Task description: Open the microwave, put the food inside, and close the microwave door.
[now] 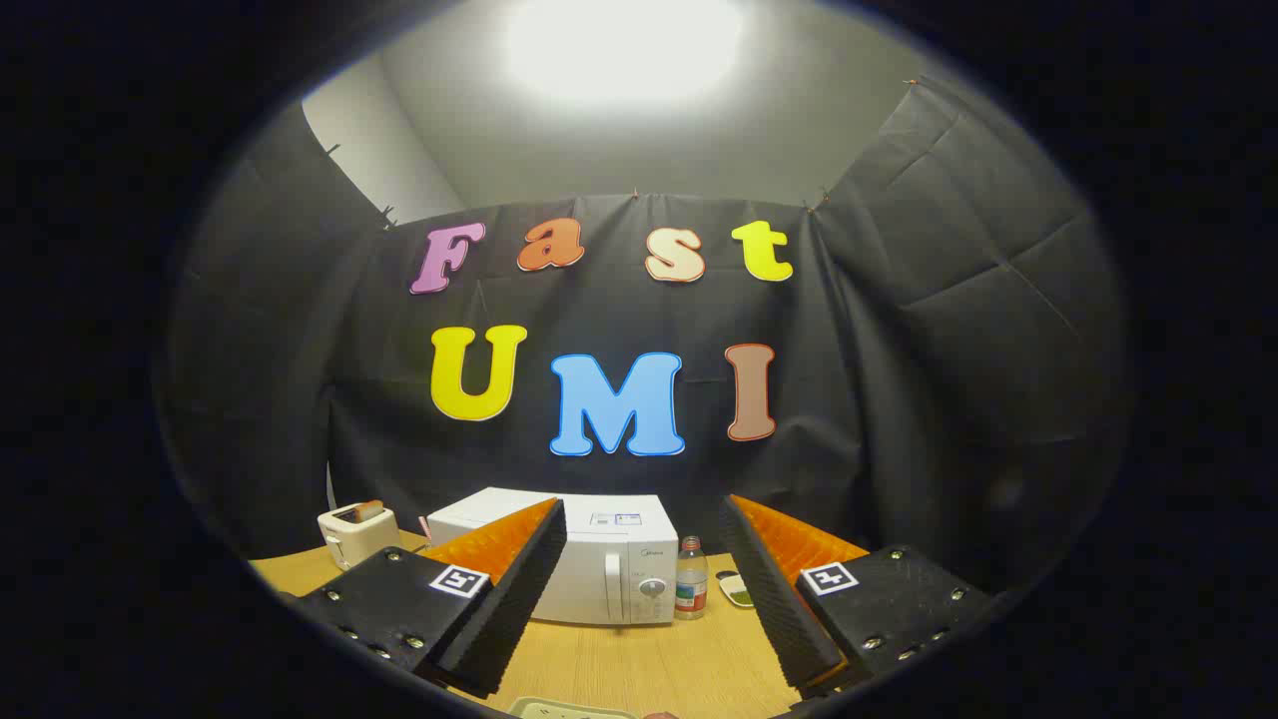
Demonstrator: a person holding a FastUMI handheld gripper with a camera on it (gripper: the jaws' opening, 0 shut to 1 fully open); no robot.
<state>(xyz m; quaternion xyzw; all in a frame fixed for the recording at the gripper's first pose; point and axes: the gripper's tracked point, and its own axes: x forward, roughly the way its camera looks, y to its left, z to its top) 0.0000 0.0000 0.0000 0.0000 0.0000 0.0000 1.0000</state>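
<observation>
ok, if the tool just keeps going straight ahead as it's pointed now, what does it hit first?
Probably the white microwave, door shut, standing beyond the open tool on the wooden table. The line runs near its handle and control dial; the small bottle stands just beside. Depth is hard to judge through the fisheye.

The camera rides on the claw [639, 599], looking level across the table [639, 659] toward the nearby microwave [599, 559].

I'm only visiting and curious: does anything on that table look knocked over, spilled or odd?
Nothing stands out. The microwave sits closed and square, the bottle and toaster stand upright, and the tongs hang open, short of them.
</observation>
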